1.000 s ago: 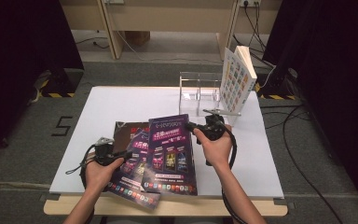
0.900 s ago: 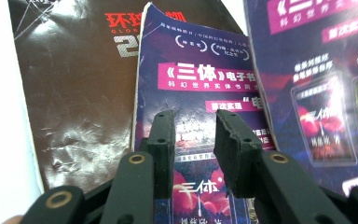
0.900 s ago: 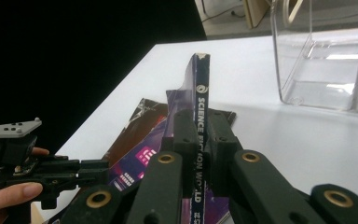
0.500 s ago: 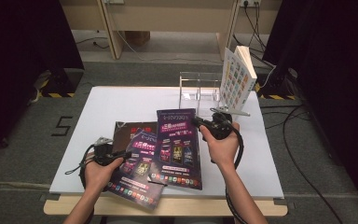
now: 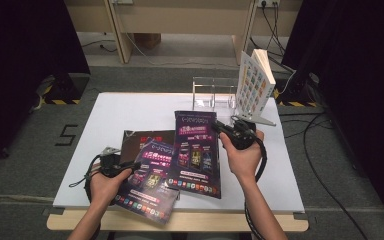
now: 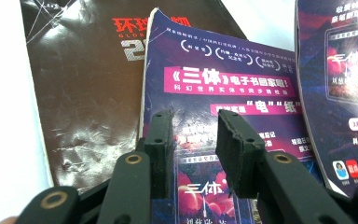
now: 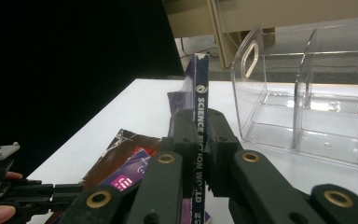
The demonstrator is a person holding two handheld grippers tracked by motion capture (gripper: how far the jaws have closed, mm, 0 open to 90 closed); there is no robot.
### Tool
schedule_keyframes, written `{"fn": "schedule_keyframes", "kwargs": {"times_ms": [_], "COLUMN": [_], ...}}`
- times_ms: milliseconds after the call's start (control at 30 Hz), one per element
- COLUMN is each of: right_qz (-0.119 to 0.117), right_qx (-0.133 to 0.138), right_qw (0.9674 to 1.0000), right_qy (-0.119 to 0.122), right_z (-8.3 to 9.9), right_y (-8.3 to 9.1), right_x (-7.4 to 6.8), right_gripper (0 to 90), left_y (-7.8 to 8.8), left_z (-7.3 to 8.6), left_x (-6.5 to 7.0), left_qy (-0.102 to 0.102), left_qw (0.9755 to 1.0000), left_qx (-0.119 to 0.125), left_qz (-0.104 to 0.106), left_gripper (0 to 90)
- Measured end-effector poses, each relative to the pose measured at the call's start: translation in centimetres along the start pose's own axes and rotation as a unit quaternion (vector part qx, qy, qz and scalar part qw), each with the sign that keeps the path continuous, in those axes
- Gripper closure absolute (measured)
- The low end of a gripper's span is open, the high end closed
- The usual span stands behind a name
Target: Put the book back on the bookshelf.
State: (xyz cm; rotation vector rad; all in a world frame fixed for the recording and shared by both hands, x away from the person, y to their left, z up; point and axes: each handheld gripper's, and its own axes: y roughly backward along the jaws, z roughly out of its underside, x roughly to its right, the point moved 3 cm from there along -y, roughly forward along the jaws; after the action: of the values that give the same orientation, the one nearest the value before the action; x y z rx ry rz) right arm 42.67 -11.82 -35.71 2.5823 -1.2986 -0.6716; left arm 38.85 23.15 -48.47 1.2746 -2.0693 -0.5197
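Thin glossy magazine (image 7: 200, 126) is pinched at its spine by right gripper (image 7: 199, 144); left gripper (image 6: 193, 140) fingers, just widened, are held apart w/ nothing gripped, above a creased magazine (image 6: 205, 93)

You work at a white table (image 5: 130, 107) on grey carpet (image 5: 25, 150), with black curtains (image 5: 25, 45) at both sides, a pale wooden desk frame (image 5: 180, 20) beyond, and loose cables (image 5: 325, 150) trailing across the floor at your right
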Motion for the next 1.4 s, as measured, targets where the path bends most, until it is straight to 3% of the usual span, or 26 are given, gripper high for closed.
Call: {"fn": "schedule_keyframes", "kwargs": {"times_ms": [533,1400], "right_qz": [0.025,0.063], "right_qx": [0.034,0.086], "right_qw": [0.9990,0.9941], "right_qy": [0.012,0.024], "right_z": [-1.4,-3.6], "right_y": [1.6,4.3], "right_x": [0.5,1.6], "right_gripper": [84.9,84.9], "left_y": [0.1,0.2], "left_z": [0.0,0.0], "left_x": [-0.2,-0.3], "left_qy": [0.000,0.002], "left_qw": [1.0000,1.0000], "left_qx": [0.003,0.005], "left_qz": [-0.003,-0.004], "left_gripper": [65.5,65.5]}}
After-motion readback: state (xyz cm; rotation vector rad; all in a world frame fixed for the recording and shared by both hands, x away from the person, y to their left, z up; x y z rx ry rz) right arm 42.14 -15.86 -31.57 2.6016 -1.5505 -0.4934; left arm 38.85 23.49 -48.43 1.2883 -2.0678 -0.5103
